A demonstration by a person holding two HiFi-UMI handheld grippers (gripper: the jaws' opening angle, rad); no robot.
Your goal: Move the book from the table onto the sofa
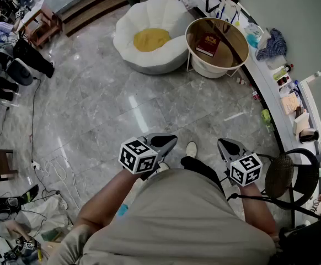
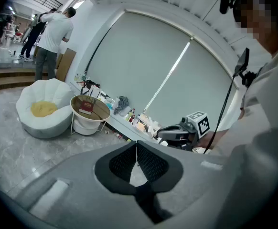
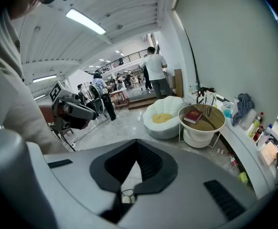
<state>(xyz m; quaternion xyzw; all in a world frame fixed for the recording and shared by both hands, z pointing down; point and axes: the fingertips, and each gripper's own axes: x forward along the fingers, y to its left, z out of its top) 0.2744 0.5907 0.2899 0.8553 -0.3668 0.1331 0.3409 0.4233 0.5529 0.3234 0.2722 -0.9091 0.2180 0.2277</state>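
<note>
A dark red book (image 1: 208, 43) lies flat on a round brown-topped side table (image 1: 230, 44) at the far side of the room. Left of the table stands the sofa (image 1: 166, 15), a white shell-shaped seat with a yellow cushion (image 1: 151, 39). Both grippers are held close to the person's body, far from the book. My left gripper (image 1: 169, 142) is shut and empty, and so is my right gripper (image 1: 226, 145). In the left gripper view the book (image 2: 86, 108) shows small beyond the closed jaws. The right gripper view has the book (image 3: 193, 116) at right of the sofa (image 3: 165, 123).
A white counter (image 1: 271, 87) with bottles and a cloth curves along the right wall. A black mesh chair (image 1: 290, 175) stands at my right. Cables (image 1: 50, 170) and gear lie on the marble floor at left. People (image 2: 53, 37) stand by the steps beyond the sofa.
</note>
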